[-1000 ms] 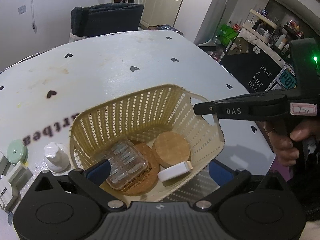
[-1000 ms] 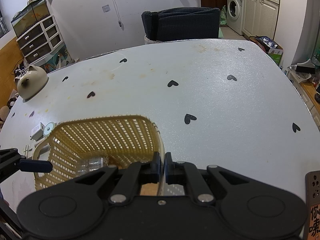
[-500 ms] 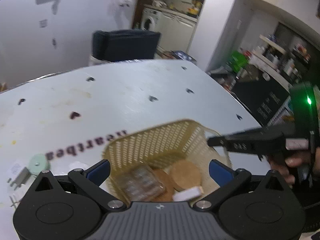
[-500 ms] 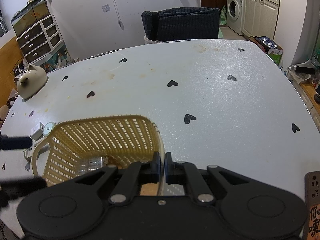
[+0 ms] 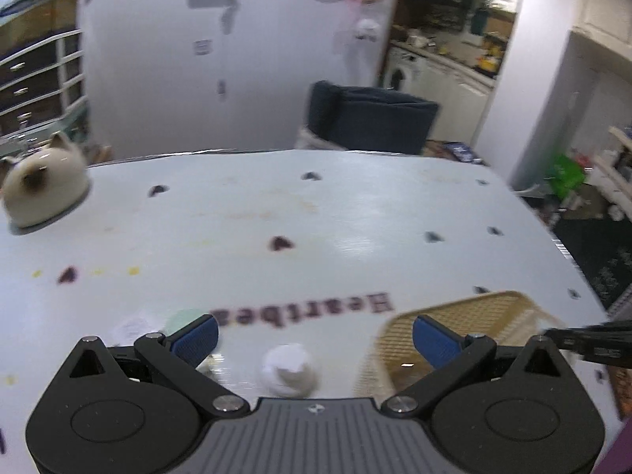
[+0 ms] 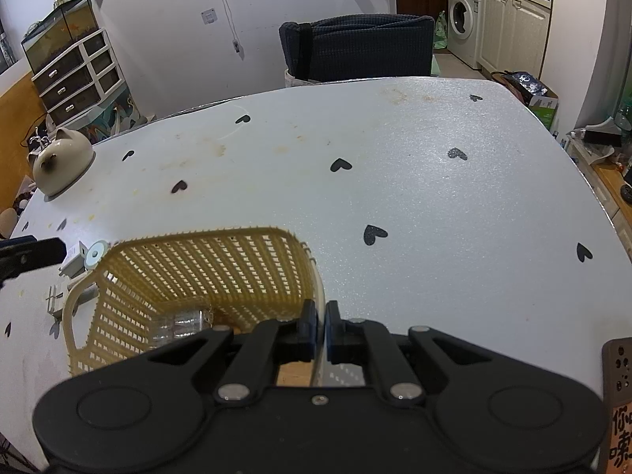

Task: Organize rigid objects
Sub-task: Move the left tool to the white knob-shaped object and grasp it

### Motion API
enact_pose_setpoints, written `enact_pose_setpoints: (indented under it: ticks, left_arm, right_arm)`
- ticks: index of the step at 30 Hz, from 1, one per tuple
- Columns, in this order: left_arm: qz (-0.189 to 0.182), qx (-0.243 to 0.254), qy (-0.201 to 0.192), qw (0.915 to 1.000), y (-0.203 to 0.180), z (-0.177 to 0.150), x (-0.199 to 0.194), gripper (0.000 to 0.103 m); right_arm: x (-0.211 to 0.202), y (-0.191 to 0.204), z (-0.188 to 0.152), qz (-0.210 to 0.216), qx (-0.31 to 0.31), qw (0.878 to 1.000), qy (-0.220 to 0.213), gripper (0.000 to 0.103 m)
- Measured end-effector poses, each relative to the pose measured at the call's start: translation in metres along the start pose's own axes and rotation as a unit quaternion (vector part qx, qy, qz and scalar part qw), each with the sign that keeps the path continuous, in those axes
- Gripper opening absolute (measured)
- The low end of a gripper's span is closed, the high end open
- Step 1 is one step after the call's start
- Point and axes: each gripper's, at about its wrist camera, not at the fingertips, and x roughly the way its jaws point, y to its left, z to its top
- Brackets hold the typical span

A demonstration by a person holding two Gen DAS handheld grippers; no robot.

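From your left wrist, your left gripper (image 5: 315, 337) is spread wide and empty; a small white object (image 5: 289, 367) sits on the surface (image 5: 316, 221) between its fingers, the basket (image 5: 466, 316) to its right. From your right wrist alone, your right gripper (image 6: 320, 326) is clamped on the basket's (image 6: 205, 272) near rim, a clear box (image 6: 181, 326) inside.

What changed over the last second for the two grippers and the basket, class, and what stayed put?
The left gripper, open throughout, swung off the basket leftwards, and now points at the white cap on the table. The right gripper stayed shut on the basket's rim; the basket did not move.
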Motion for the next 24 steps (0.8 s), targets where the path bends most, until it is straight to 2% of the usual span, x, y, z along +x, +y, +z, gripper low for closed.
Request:
enact_pose_setpoints:
  ticks: [5,12,13,14,16,20,24]
  left_arm:
    - [0.024,-0.002,0.013,0.9996,0.021,-0.003,0.019,0.103]
    - [0.037,0.034,0.039,0.9980,0.029,-0.014,0.044,0.101]
    - [0.037,0.043,0.041,0.9975,0.028,-0.015,0.047,0.093]
    - [0.035,0.053,0.044,0.9970,0.027,-0.017,0.050,0.080]
    - [0.029,0.063,0.053,0.9962,0.025,-0.020,0.055,0.068]
    - [-0.008,0.070,0.066,0.9953,0.023,-0.024,0.061,0.049]
    - [-0.028,0.076,0.074,0.9939,0.019,-0.027,0.066,0.038]
  right_arm:
    - [0.000,0.000,0.000,0.000,0.001,1.000,0.000,0.005]
    - [0.000,0.001,0.000,0.002,0.002,1.000,0.000,0.005]
    - [0.000,0.001,0.000,0.002,0.002,1.000,0.000,0.005]
    - [0.000,0.001,0.000,0.002,0.003,1.000,0.000,0.005]
    - [0.000,0.001,0.000,0.002,0.003,1.000,0.000,0.005]
    - [0.000,0.001,0.000,0.003,0.004,1.000,0.000,0.005]
    - [0.000,0.001,0.000,0.003,0.004,1.000,0.000,0.005]
